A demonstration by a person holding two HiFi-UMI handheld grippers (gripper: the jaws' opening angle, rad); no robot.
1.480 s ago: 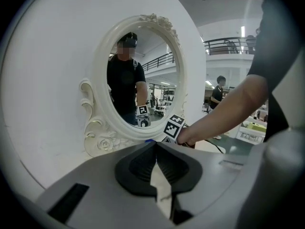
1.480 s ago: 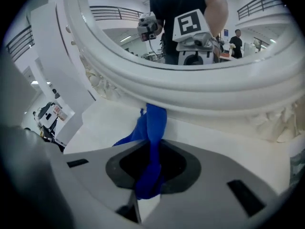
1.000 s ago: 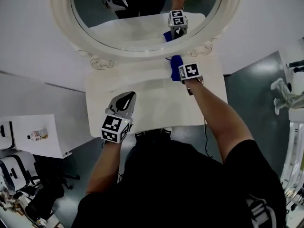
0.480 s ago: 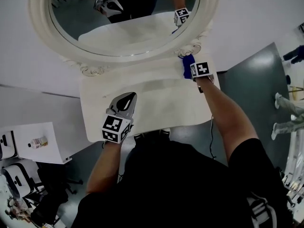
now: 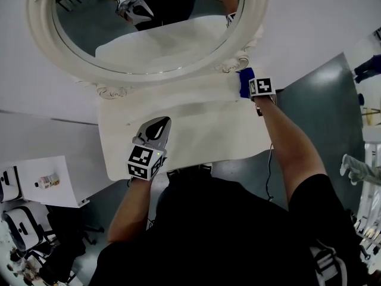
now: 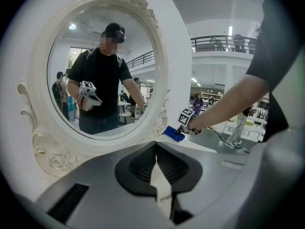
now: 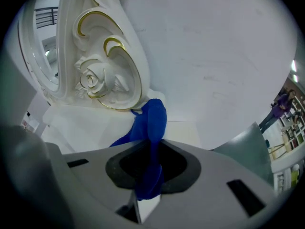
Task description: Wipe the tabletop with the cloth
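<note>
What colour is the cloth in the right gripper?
Plain deep blue, no pattern. The cloth shows best in the right gripper view.

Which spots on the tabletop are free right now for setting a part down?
Bare: the wide middle of the tabletop, between the left gripper and the right gripper, and the back left strip under the mirror frame. Crowded: the back right corner, where the cloth in the right gripper meets the frame's foot.

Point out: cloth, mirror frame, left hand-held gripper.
cloth (image 7: 151, 120): right gripper view, bunched fold ahead of the jaws.
mirror frame (image 6: 47, 151): left gripper view, carved lower-left rim.
left hand-held gripper (image 5: 161, 121): head view, midway between its fingertips.
</note>
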